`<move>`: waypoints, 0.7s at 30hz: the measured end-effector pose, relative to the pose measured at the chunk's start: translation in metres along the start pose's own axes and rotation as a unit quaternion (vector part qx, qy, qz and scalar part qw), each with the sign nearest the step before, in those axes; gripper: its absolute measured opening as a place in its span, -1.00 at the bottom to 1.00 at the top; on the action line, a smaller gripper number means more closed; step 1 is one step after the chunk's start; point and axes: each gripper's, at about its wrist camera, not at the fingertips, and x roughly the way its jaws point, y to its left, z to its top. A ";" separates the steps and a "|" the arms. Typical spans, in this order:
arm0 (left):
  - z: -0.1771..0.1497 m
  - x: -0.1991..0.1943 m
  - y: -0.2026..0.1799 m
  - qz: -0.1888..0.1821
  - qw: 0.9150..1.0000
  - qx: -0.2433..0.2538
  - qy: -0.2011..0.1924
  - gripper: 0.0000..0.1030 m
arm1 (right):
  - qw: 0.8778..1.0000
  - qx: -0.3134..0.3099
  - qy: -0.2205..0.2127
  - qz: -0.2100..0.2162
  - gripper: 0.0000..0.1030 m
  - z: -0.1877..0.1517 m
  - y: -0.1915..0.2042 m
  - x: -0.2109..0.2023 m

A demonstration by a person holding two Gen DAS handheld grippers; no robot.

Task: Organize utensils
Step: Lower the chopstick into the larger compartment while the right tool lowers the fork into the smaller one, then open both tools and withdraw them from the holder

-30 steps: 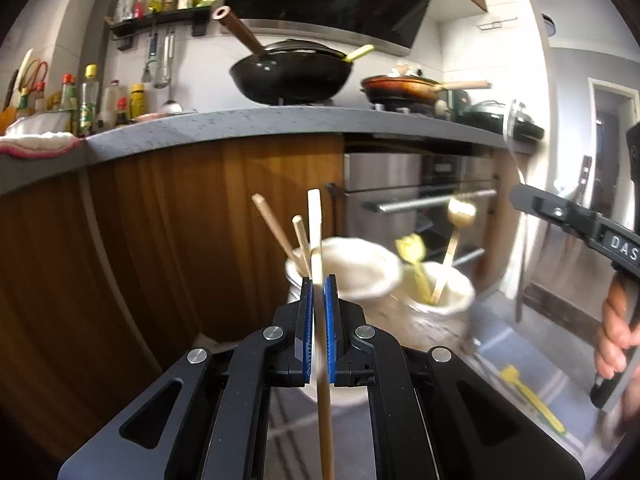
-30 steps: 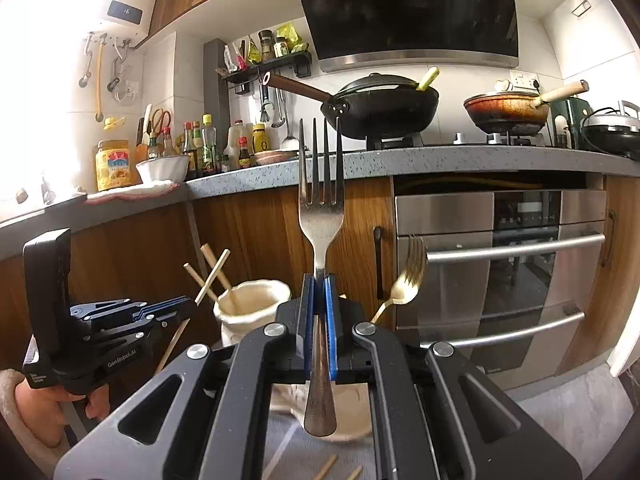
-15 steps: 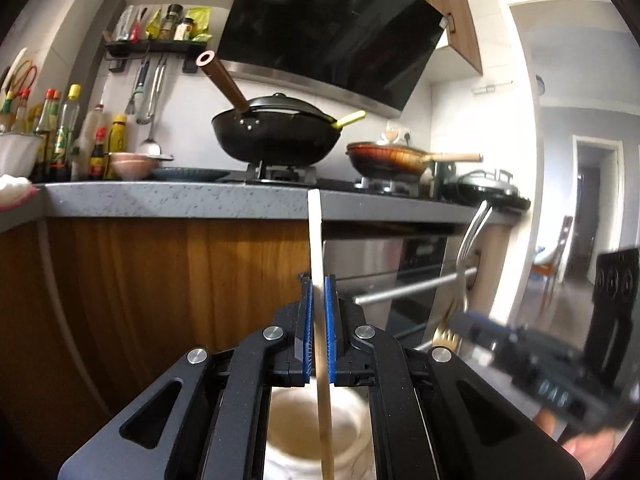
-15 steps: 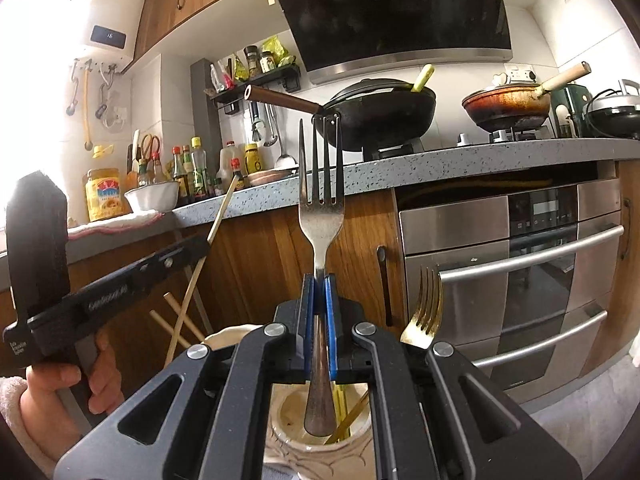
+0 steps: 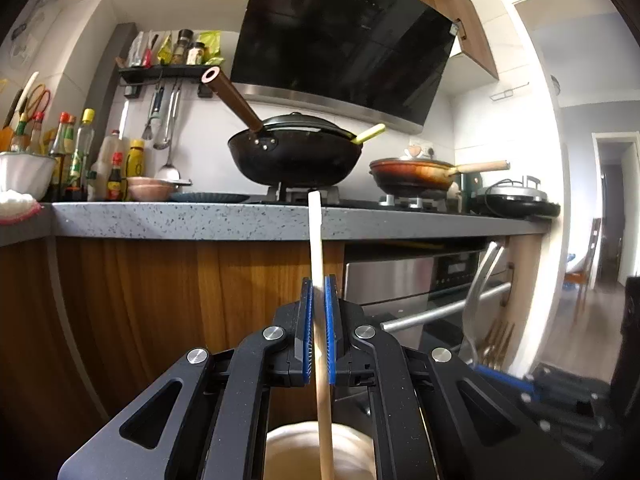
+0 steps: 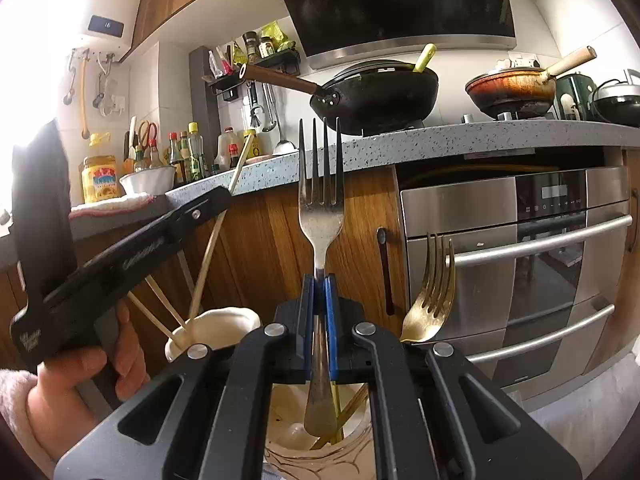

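Note:
My left gripper [image 5: 318, 280] is shut on a pale wooden chopstick [image 5: 316, 240] that stands upright, its lower end over a cream ceramic cup [image 5: 348, 452]. My right gripper [image 6: 319, 278] is shut on a silver fork [image 6: 321, 208], tines up, handle end hanging in the mouth of a second cream cup [image 6: 316, 452] that holds a gold fork [image 6: 430, 300]. In the right wrist view the left gripper [image 6: 224, 196] holds its chopstick [image 6: 208, 256] above the chopstick cup [image 6: 216, 326], where two more chopsticks lean. The silver fork [image 5: 480, 292] shows blurred at the right of the left wrist view.
A grey speckled counter [image 6: 480, 136] with wooden cabinet fronts runs behind the cups. A steel oven [image 6: 520, 260] sits under the hob. A black wok [image 5: 294, 156], an orange pan [image 5: 416, 172] and sauce bottles [image 5: 76, 160] stand on the counter. A hand [image 6: 80, 376] grips the left tool.
The left gripper has moved over the chopstick cup, which now sits under it. The right gripper has carried the fork over the fork cup, its handle now at the cup's mouth.

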 end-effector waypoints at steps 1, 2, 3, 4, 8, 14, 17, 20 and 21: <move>0.001 0.001 0.000 0.002 1.000 -0.001 -0.001 -0.88 | 1.000 0.000 0.001 0.001 -0.90 -0.001 0.000 0.000; 0.001 0.001 0.001 0.004 1.000 0.000 -0.001 -0.88 | 1.000 -0.001 0.001 0.001 -0.90 -0.001 0.000 0.000; 0.000 0.002 0.002 0.001 1.000 -0.002 0.003 -0.88 | 1.000 -0.004 0.004 0.001 -0.90 -0.002 0.000 0.001; -0.001 0.001 0.001 0.000 1.000 -0.002 0.006 -0.88 | 1.000 -0.006 0.007 0.001 -0.90 -0.002 0.001 0.002; -0.010 -0.012 -0.005 -0.005 1.000 0.019 0.011 -0.88 | 1.000 -0.011 0.027 0.003 -0.90 -0.008 -0.001 0.004; -0.024 -0.041 -0.014 -0.016 0.998 0.059 0.023 -0.88 | 0.998 -0.021 0.061 0.005 -0.90 -0.016 -0.001 0.009; -0.030 -0.051 -0.017 -0.014 0.997 0.072 0.040 -0.88 | 0.997 -0.026 0.078 0.002 -0.90 -0.021 0.000 0.011; -0.036 -0.058 -0.017 -0.015 0.996 0.074 0.048 -0.88 | 0.995 -0.030 0.092 0.000 -0.90 -0.026 0.001 0.013; -0.037 -0.059 -0.016 -0.014 0.996 0.074 0.050 -0.88 | 0.995 -0.031 0.094 0.000 -0.90 -0.027 0.001 0.013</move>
